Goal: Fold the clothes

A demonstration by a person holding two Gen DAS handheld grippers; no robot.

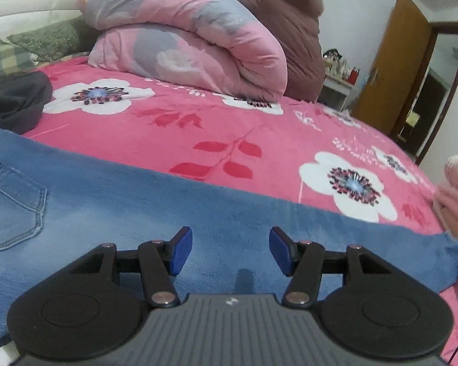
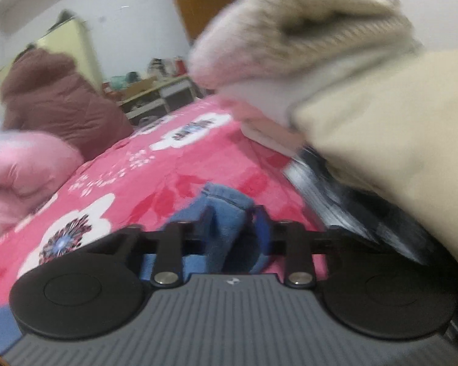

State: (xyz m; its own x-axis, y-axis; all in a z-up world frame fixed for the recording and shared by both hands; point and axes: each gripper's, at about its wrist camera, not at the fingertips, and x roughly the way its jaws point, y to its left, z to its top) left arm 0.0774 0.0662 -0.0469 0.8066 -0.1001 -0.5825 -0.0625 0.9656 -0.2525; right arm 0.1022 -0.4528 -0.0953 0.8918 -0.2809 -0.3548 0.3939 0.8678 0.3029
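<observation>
Bed: the bed (image 1: 216, 128) fills most of both views. It has a bright pink cover with white flowers and red leaves.
Quilts: a big pink and grey folded quilt (image 1: 180, 39) sits at the far side of the bed. A brown quilt (image 1: 290, 30) is piled just behind it.
Jeans: the blue jeans (image 1: 113, 213) lie flat on the bed, across the near edge. A back pocket shows at the left side. One leg end reaches to the right.
Dark cloth: a dark bundle of clothes (image 1: 15, 100) lies on the bed, just past the jeans at the left.
Sleeve: a fuzzy knit sleeve (image 2: 305, 30) of a person is up high in the right wrist view, blurry.
Left hand-held gripper: the left hand-held gripper (image 1: 230, 250) is spread wide over the jeans, with nothing between its blue pads.
Right hand-held gripper: the right hand-held gripper (image 2: 232, 231) is pinching a bunched fold of the jeans (image 2: 226, 210) at the leg end.
</observation>
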